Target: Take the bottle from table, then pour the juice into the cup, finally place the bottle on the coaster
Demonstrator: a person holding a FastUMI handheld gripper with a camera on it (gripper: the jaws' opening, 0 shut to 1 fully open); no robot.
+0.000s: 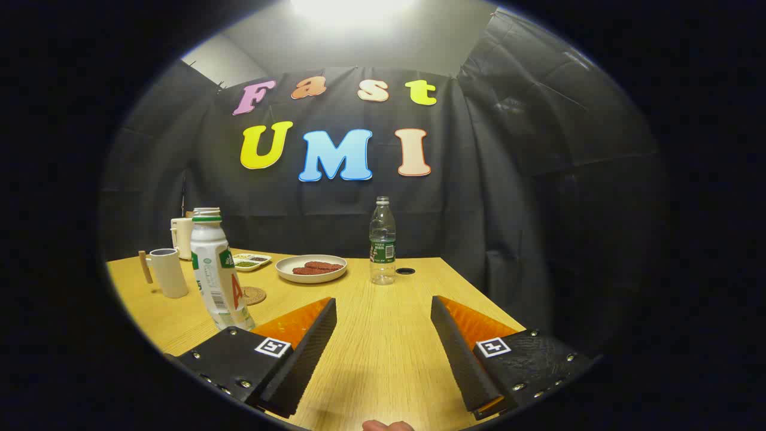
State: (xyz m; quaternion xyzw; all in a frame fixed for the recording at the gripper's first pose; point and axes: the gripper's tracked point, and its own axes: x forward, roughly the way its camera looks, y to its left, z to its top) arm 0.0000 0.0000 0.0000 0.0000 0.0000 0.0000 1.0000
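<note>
Gripper view: white bottle [219, 270] upright on surface [383, 335], just ahead of left finger, beside coaster [254, 295]. Cup [168, 272] further left. Tongs [383, 314] apart, nothing between, bare wood beneath. Beyond: plate [311, 269] with food, clear water bottle [382, 240], small tray [251, 261].
</note>
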